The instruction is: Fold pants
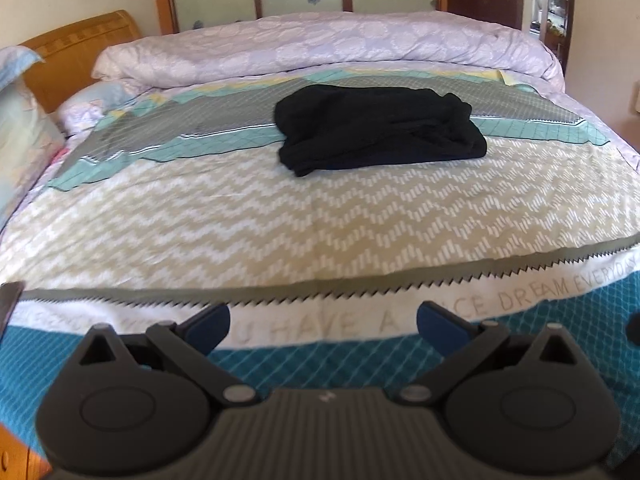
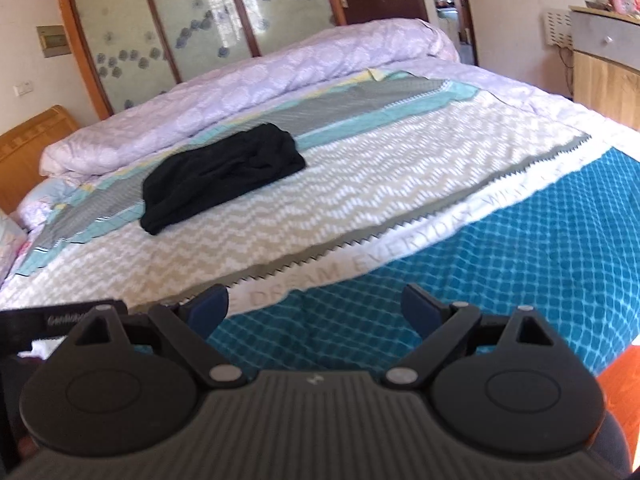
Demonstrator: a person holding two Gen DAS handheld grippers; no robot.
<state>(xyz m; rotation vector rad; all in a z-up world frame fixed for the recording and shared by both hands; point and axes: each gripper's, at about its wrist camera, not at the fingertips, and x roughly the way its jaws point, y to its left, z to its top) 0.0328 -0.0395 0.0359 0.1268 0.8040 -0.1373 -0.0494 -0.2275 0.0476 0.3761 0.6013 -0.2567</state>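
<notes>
The black pants (image 1: 380, 128) lie folded into a compact bundle on the patterned bedspread (image 1: 280, 216), towards the far side of the bed. They also show in the right wrist view (image 2: 220, 176), left of centre. My left gripper (image 1: 323, 326) is open and empty, held over the near edge of the bed, well short of the pants. My right gripper (image 2: 314, 306) is open and empty too, over the blue part of the bedspread (image 2: 500, 264), far from the pants.
A rolled lilac quilt (image 1: 340, 44) lies along the far side of the bed, just behind the pants. A wooden headboard (image 1: 80, 44) and pillows (image 1: 24, 128) are at the left. A wooden cabinet (image 2: 608, 76) stands at the right. Wardrobe doors (image 2: 180, 24) stand behind the bed.
</notes>
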